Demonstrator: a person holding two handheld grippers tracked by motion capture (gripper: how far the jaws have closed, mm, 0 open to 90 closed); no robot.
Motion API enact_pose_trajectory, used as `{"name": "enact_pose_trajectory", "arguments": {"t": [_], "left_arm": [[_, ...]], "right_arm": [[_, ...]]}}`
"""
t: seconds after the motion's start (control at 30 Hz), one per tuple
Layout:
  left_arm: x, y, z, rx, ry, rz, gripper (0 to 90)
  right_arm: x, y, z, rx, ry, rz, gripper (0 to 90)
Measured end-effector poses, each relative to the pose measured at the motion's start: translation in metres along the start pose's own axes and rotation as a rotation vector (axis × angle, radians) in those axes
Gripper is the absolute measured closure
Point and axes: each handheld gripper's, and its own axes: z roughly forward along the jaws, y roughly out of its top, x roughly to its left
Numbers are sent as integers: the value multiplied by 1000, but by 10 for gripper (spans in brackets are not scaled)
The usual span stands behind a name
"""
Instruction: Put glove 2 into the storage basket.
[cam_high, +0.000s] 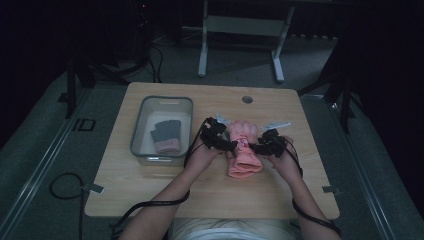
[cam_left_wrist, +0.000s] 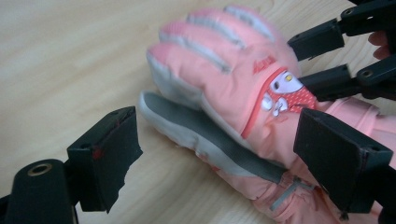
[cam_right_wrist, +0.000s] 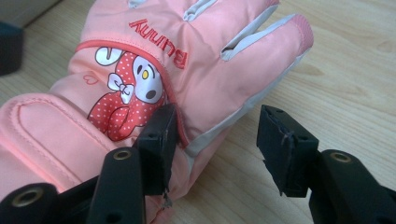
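Your left gripper (cam_high: 218, 136) and right gripper (cam_high: 269, 144), jaws apart, flank the glove (cam_high: 244, 148); another apparently lies binned; nothing gripped yet.

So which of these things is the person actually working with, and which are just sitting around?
In use:
- pink glove, between both grippers
- left gripper, open around its thumb side
- right gripper, open at its other edge

Probably part of it:
- clear bin
- grey and pink glove lying in the bin

Just there:
- wooden table
- white metal frame on the floor behind
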Motion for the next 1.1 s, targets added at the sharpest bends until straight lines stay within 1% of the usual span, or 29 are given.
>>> {"name": "enact_pose_trajectory", "arguments": {"t": [0.07, 0.13, 0.17, 0.2, 0.23, 0.27, 0.3, 0.33, 0.37, 0.4, 0.43, 0.47, 0.5, 0.53, 0.57, 0.6, 0.63, 0.7, 0.73, 0.77, 0.8, 0.87, 0.9, 0.97, 1.0, 1.1], "left_arm": [[6, -3, 11, 36, -45, -57, 136], [12, -7, 19, 60, -51, -94, 142], [15, -8, 22, 77, -55, -111, 147], [16, -10, 25, 88, -50, -117, 151], [18, -13, 28, 94, -64, -131, 172], [20, -16, 32, 107, -78, -145, 209], [21, -18, 35, 116, -80, -151, 223], [21, -18, 35, 116, -80, -151, 225], [27, -21, 41, 130, -131, -199, 225], [30, -22, 43, 137, -153, -209, 247], [32, -22, 45, 134, -181, -218, 263], [34, -21, 46, 145, -217, -220, 321], [34, -21, 47, 146, -230, -215, 389], [34, -20, 48, 148, -248, -209, 431], [33, -19, 47, 146, -262, -192, 512], [32, -19, 46, 143, -266, -180, 571], [31, -18, 45, 140, -269, -181, 633], [28, -17, 42, 133, -263, -168, 707], [28, -17, 42, 133, -263, -168, 725], [27, -15, 39, 125, -266, -164, 725], [26, -14, 37, 124, -267, -163, 746], [25, -12, 34, 116, -279, -164, 756], [24, -10, 32, 117, -279, -157, 758], [21, -7, 27, 111, -277, -156, 761], [20, -6, 25, 111, -271, -147, 762], [17, 0, 17, 93, -258, -141, 765]], "right_arm": [[0, 1, 2, 11, 13, -7, 472], [1, 3, 6, 28, 29, -3, 472], [1, 4, 8, 36, 44, 11, 472], [0, 4, 10, 40, 59, 24, 470], [0, 4, 12, 45, 71, 39, 460], [0, 4, 14, 44, 79, 44, 455], [0, 3, 17, 45, 89, 50, 455], [0, 3, 17, 45, 89, 50, 455], [0, 3, 19, 49, 102, 63, 455], [0, 3, 22, 57, 117, 73, 456], [-1, 4, 23, 65, 123, 79, 457], [-1, 5, 25, 73, 137, 92, 462], [-3, 6, 27, 84, 158, 109, 491], [-4, 6, 29, 93, 184, 128, 506], [-5, 7, 31, 100, 200, 140, 528], [-5, 7, 31, 104, 206, 137, 546], [-4, 8, 30, 105, 206, 135, 571], [-2, 9, 28, 96, 203, 123, 614], [-2, 9, 28, 96, 203, 123, 614], [-1, 8, 27, 91, 202, 121, 625], [-1, 8, 25, 71, 210, 139, 647], [-3, 7, 22, 62, 227, 156, 654], [-3, 7, 20, 57, 235, 163, 656], [-4, 8, 17, 50, 246, 170, 659], [-4, 8, 15, 45, 245, 170, 660], [-1, 12, 8, 25, 230, 157, 663]]}}
